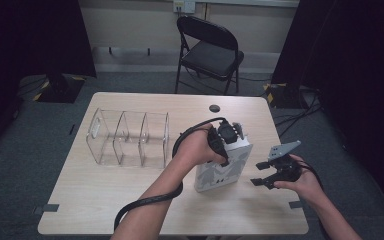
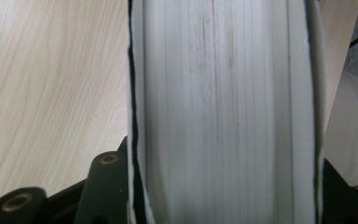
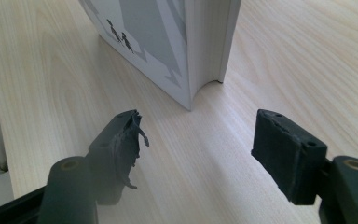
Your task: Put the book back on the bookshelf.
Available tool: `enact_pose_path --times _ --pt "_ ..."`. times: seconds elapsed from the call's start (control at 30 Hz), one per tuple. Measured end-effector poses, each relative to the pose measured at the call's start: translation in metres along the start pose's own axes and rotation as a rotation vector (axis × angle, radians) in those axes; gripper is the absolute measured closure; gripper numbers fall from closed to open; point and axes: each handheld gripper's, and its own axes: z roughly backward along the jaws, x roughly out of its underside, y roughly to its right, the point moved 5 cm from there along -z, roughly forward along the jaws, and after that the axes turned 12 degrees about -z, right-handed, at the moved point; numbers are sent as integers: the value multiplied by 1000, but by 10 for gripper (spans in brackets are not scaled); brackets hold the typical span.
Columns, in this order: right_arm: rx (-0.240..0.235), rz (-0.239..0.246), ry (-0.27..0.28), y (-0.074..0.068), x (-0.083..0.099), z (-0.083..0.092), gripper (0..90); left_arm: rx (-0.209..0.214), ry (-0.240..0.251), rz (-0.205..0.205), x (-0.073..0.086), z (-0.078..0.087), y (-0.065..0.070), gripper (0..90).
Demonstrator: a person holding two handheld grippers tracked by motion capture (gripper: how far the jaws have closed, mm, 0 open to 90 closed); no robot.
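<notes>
**Book upright, left tool clamped on its top edge**

Thick white book (image 1: 224,167) stands upright on the tabletop (image 1: 130,190), to the right of the clear three-bay organizer (image 1: 130,137), apart from it. Left tool (image 1: 225,142) comes down from above and is clamped across the book's thickness; in the left gripper view the page block (image 2: 223,112) sits between the jaws with both covers pressed. Right tool (image 1: 266,172) hovers just right of the book, jaws apart, nothing between them; in the right gripper view the book's lower corner (image 3: 191,100) lies ahead of it.

Handling, as a guess: the book is thick, so probably heavy for a pinch grip. Covers are stiff, pages compress a bit, glossy cover may slip. Gripping across both covers near the middle of the top edge looks safest; an off-centre hold would let it swing.

Room: open tabletop in front of the book and between it and the organizer. Right tabletop edge is near the right tool. The organizer bays look narrow; their thin walls are the thing to avoid hitting.
</notes>
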Motion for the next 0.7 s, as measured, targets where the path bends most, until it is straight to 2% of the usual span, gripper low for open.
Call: enact_pose_path --times 0.17,0.23,0.33,0.37,0.4,0.63,0.7 --pt "2 3 3 2 3 -1 310 -3 -27 13 -1 1 1 524" --pt "2 -3 2 2 4 -2 310 -9 -26 36 -2 0 3 527" --pt "1 -8 2 3 6 -2 310 5 -66 30 0 3 4 528" --pt "1 -8 2 3 6 -2 310 5 -66 30 0 3 4 528" --pt "-2 -7 4 4 7 -2 311 11 -80 39 0 3 4 528" --pt "-7 -15 0 3 10 -6 310 9 -86 50 -1 3 5 524" --pt "-7 -12 -2 3 10 -7 310 8 -105 65 -1 3 6 527"
